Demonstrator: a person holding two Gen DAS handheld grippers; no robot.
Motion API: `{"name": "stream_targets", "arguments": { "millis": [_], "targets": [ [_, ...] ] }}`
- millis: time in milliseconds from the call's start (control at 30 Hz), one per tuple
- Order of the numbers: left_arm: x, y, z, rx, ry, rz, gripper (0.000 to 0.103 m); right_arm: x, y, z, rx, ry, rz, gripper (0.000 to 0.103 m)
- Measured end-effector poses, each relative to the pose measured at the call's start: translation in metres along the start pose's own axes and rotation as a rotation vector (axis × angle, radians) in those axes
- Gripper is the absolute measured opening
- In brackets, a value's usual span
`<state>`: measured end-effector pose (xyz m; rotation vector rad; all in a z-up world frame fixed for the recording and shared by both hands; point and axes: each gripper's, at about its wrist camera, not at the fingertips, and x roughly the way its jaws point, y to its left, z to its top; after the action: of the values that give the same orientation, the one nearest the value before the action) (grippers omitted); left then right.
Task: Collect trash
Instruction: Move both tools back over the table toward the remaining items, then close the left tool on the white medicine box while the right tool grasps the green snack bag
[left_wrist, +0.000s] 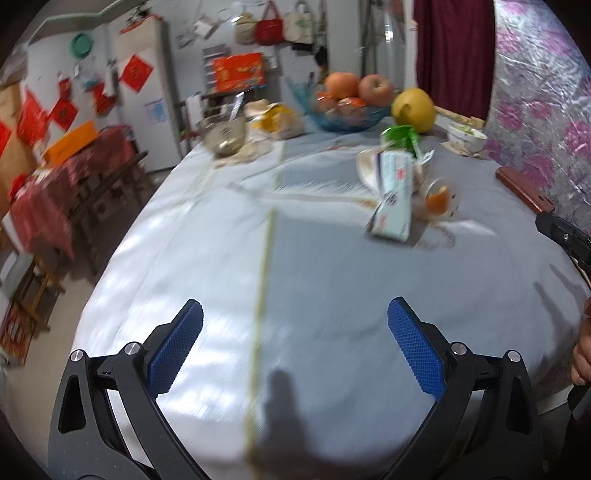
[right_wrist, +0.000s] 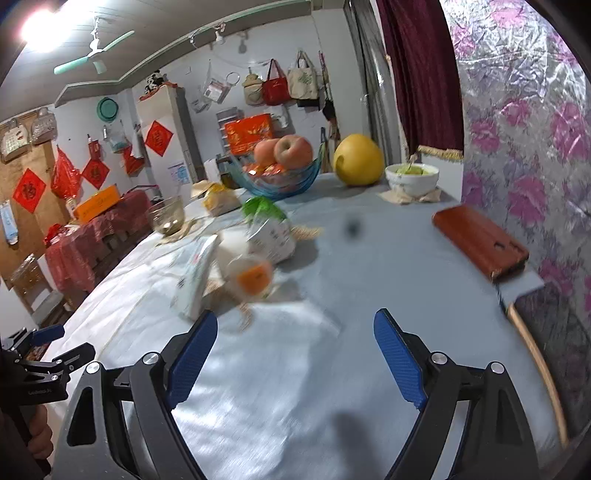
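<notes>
Both tongs hang low over the near end of the desk (left_wrist: 314, 277), which wears a pale blue cloth. Left tongs (left_wrist: 295, 332) are wide apart with nothing between the blue pads. Right tongs (right_wrist: 295, 343) are wide apart too, and they hold nothing. Farther up the desk sits the trash, all in one little heap: a long white box (left_wrist: 393, 195), a small see-through cup (right_wrist: 251, 273) with something orange inside, and a green and white packet (right_wrist: 267, 225) behind them. From the right tongs' view the box lies just past the left pad, but I cannot tell if they touch. A red-brown case (right_wrist: 480, 243) rests near the flowery wall. At the far end are a blue fruit bowl (right_wrist: 280, 181), a big yellow fruit (right_wrist: 358, 160) and a white bowl (right_wrist: 412, 179).
</notes>
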<state>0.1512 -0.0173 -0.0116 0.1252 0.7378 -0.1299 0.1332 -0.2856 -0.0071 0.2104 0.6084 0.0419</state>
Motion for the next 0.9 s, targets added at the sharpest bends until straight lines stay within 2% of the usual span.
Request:
{"name": "stream_targets", "arguments": {
  "millis": [133, 267, 367, 467, 667, 733, 800, 900],
  "targets": [
    [0.025, -0.024, 0.027, 0.042, -0.013, -0.048, 0.096, 0.016, -0.006, 0.01, -0.017, -0.012, -0.026, 0.092],
    [0.052, -0.043, 0.047, 0.07, 0.002, -0.087, 0.096, 0.033, -0.011, 0.015, -0.023, -0.002, -0.035, 0.092],
    [0.074, -0.055, 0.058, 0.093, 0.022, -0.098, 0.096, 0.035, -0.017, 0.019, 0.016, 0.007, 0.013, 0.093],
    [0.092, -0.063, 0.067, 0.106, 0.038, -0.103, 0.096, 0.042, -0.02, 0.019, 0.042, 0.032, 0.003, 0.093],
    [0.118, -0.061, 0.079, 0.112, 0.06, -0.057, 0.096, 0.045, -0.004, 0.016, -0.043, 0.032, -0.022, 0.093],
    [0.123, -0.053, 0.081, 0.107, 0.058, -0.009, 0.096, 0.046, 0.0, 0.015, -0.066, 0.03, -0.042, 0.093],
    [0.122, -0.038, 0.079, 0.091, 0.045, 0.043, 0.096, 0.044, 0.005, 0.014, -0.09, 0.016, -0.059, 0.093],
    [0.117, -0.006, 0.071, 0.033, 0.061, 0.05, 0.096, 0.04, 0.011, 0.012, -0.121, -0.002, -0.078, 0.093]
  ]
}}
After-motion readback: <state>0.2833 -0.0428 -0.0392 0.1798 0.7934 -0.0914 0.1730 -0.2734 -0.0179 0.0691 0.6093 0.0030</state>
